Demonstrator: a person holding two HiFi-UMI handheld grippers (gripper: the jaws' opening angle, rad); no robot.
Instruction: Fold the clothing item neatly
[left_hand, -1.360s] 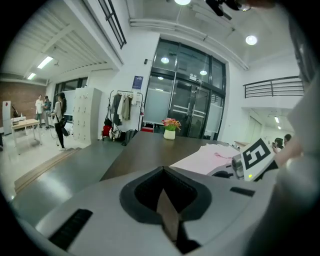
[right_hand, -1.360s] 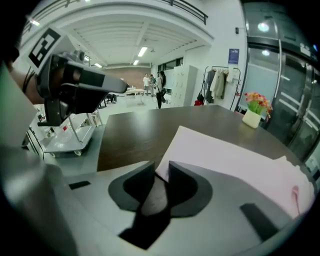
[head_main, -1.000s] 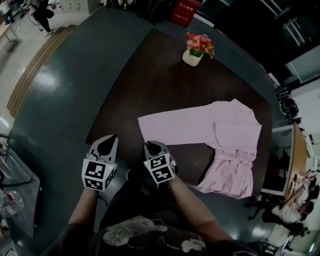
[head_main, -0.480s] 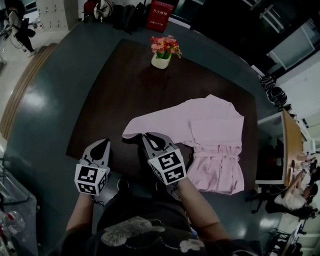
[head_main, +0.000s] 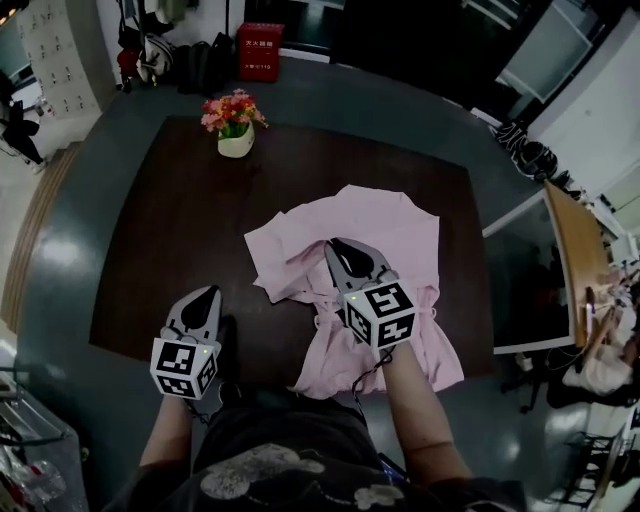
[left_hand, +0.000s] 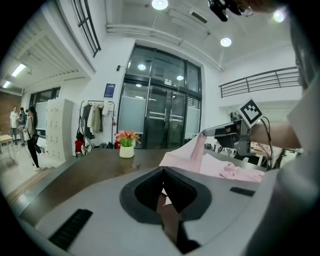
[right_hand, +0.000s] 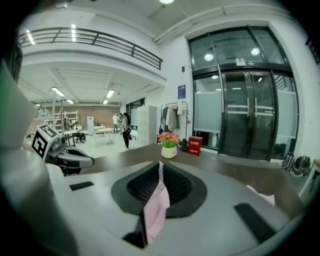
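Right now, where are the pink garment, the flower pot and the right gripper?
pink garment (head_main: 400, 225), head view, on its flat upper part.
flower pot (head_main: 236, 146), head view, on the white pot's side.
right gripper (head_main: 338, 246), head view, at its jaw tips, shut on the pink garment.

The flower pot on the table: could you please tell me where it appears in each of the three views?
Head view: the flower pot stands upper left, beyond the pink garment.
Left gripper view: flower pot left of centre, at mid-height.
Right gripper view: flower pot near centre, at mid-height.
Shared landmark: the dark table it stands on.
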